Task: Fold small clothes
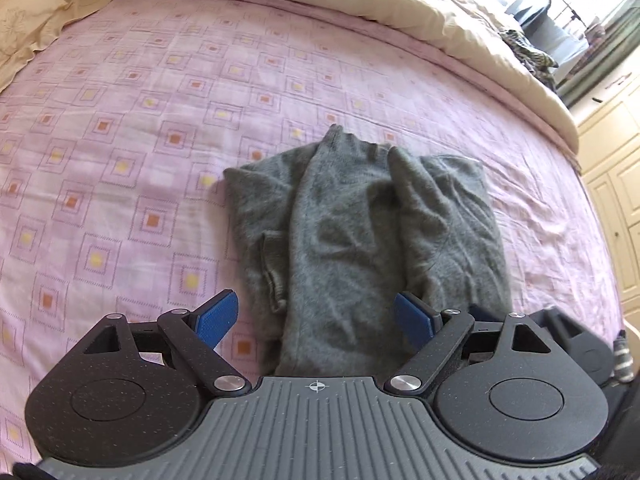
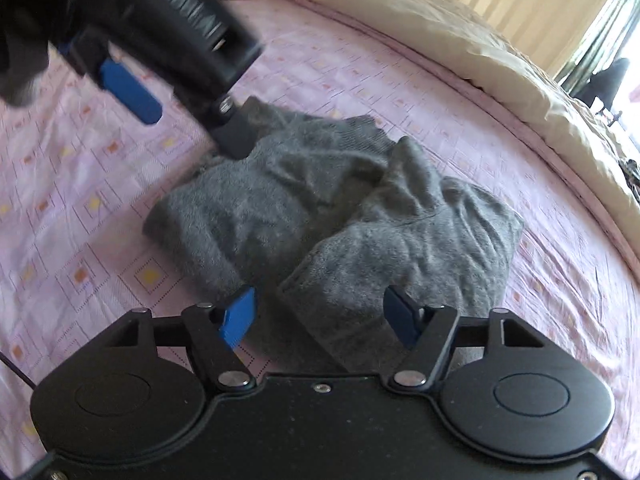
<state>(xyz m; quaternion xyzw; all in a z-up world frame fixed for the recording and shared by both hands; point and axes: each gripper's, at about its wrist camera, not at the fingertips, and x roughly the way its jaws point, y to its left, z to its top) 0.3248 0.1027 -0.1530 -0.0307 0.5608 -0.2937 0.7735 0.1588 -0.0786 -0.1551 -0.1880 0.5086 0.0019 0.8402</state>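
Note:
A grey knitted garment (image 1: 360, 220) lies on the pink patterned bed sheet (image 1: 120, 140), with its sleeves folded in over the body and its surface creased. My left gripper (image 1: 316, 320) is open just above the garment's near edge, and the cloth lies below and between its blue pads without being pinched. In the right wrist view the same garment (image 2: 320, 208) is bunched in two lumps. My right gripper (image 2: 320, 318) is open over its near end, holding nothing. The left gripper's blue pad (image 2: 128, 90) shows blurred at the upper left, above the garment's far corner.
A beige duvet (image 1: 400, 8) is piled along the far side of the bed, with a cream pillow (image 1: 28, 28) at the far left. Cream cupboard doors (image 1: 616, 200) stand past the right edge of the bed. A dark patterned cloth (image 1: 528, 52) lies by the window.

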